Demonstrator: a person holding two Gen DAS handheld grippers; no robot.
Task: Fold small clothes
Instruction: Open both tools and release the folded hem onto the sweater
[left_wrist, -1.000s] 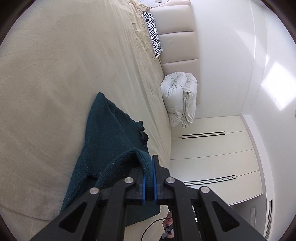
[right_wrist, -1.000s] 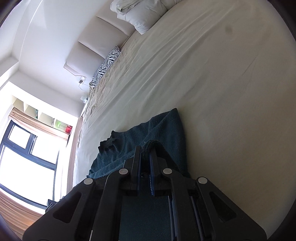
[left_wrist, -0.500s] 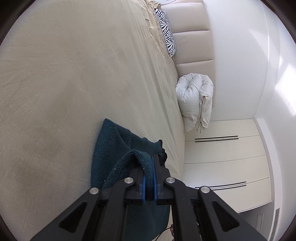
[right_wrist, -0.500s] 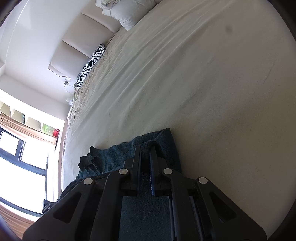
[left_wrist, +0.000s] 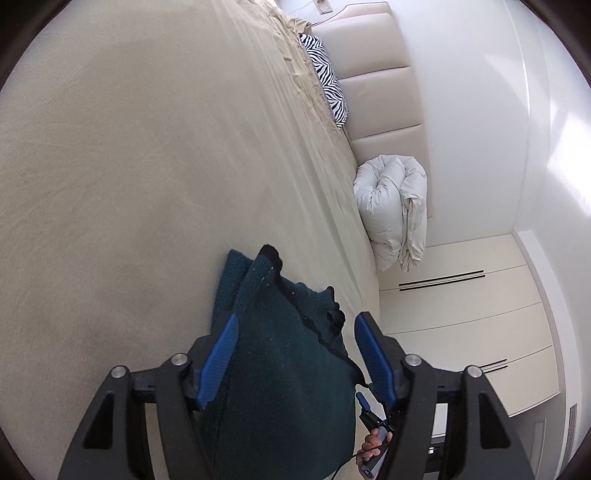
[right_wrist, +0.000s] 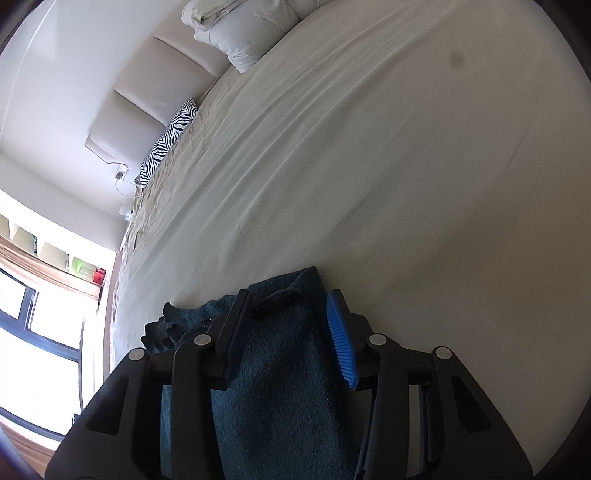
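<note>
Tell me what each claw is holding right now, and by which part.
Nothing. Both the left claw and right claw are open, jaws spread either side of the dark green garment lying on the bed.

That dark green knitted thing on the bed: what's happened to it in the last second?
Both grippers have let it go. The left gripper and right gripper, clamped shut on the green garment a second ago, now stand open with the cloth lying loose between their fingers, folded over on the bed. The zebra pillow and rolled duvet stayed put.
</note>
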